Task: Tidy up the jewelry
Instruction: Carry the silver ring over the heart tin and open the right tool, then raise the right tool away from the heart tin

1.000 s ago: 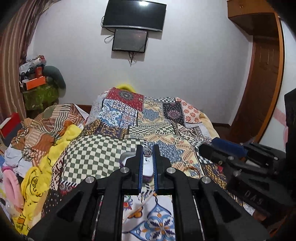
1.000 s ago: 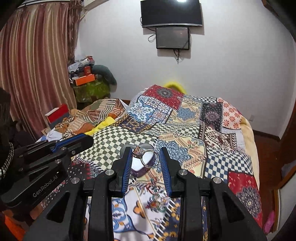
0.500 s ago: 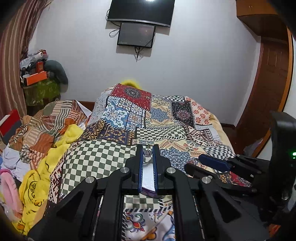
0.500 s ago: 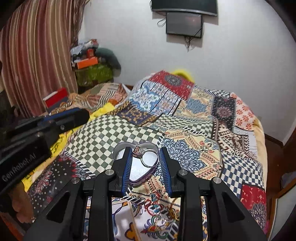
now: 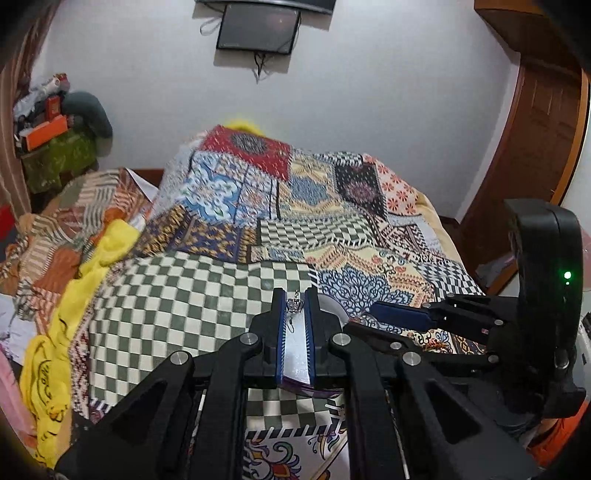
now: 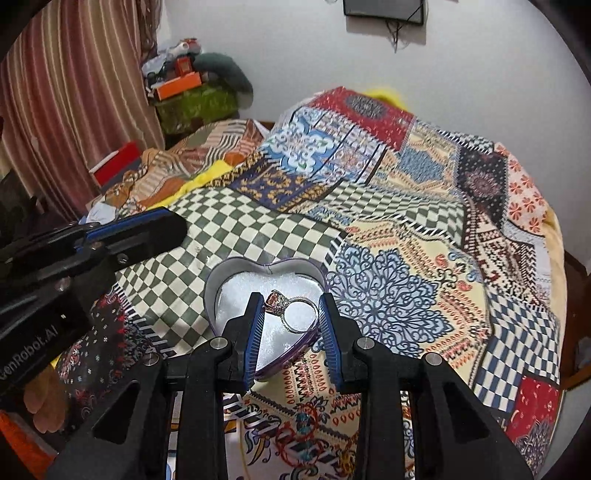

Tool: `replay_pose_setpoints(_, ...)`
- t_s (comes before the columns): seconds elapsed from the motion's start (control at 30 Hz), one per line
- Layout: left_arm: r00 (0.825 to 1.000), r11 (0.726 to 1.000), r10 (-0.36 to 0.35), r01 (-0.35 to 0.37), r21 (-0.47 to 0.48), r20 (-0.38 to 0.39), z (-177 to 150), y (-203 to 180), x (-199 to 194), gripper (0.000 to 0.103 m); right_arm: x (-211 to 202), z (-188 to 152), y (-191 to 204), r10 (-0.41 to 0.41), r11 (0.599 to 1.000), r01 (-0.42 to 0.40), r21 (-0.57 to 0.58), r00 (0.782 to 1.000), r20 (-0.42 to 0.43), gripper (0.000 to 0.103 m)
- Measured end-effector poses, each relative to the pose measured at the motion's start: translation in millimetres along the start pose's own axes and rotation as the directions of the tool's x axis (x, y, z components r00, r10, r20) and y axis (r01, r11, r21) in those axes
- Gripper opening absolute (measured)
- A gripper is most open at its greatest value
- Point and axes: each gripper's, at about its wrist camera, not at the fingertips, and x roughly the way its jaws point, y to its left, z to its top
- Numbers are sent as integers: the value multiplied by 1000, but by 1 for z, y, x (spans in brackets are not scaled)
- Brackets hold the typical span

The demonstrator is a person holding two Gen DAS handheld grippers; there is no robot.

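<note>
**Ring and crown charm pinched over heart-shaped box on bed**

Ring (image 6: 298,314), silver band with pinkish stone at left, clamped crosswise between right gripper (image 6: 291,321) fingers (image 6: 254,325), stone end against left pad, band edge against right pad. Held directly over open heart-shaped box (image 6: 236,273); white lining visible through the band. Contact between ring and lining: cannot tell. Box resting on bed quilt (image 6: 406,229), on seam between green-white checker patch and blue scroll patch. Purple rim of box showing below the fingers.

Crown charm (image 5: 295,303), small and silver, pinched at tips of left gripper (image 5: 294,314), fingers (image 5: 279,332) nearly closed on it; thin link or chain bit poking above and dangling below the crown. White lining and purple edge of same box (image 5: 332,310) visible through the narrow gap and beside the right finger. Left gripper also over the box, near its left side as seen from right wrist view (image 6: 129,236).

Both grippers close together, angled down toward bed. Right gripper body seen in left view (image 5: 436,325), green light lit on its upright housing.

Surroundings: yellow cloth (image 5: 66,332) and striped fabric piled at bed's left edge, striped curtain (image 6: 74,92), cluttered side stand with orange box (image 6: 177,83), wall screen (image 5: 258,29), wooden door (image 5: 535,147). Bare foot (image 6: 44,406) at lower left of right view.
</note>
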Motion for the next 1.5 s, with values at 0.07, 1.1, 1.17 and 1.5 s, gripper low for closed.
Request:
replay_pose_setpoints(0.07, 1000, 1000, -7, 6, -7, -24, -1, 2, 10, 8, 5, 0, -1, 7, 1000, -7, -3, 1000, -16, 28)
replay_pose_setpoints(1.1, 996, 998, 45, -48, -49, -77, -5, 15, 10, 14, 9, 0, 11, -73, 991, 70, -112, 997, -16, 39)
replay_pose_setpoints(1.17, 996, 997, 59, -61, -42, -64, -6, 14, 1, 18, 2, -1, 12, -78, 991, 77, -111, 997, -5, 39)
replay_pose_setpoints(1.5, 997, 997, 75, -76, -21, -36, -9, -3, -35, 20, -45, -7, 15, -110, 988, 116, -100, 992, 67, 39)
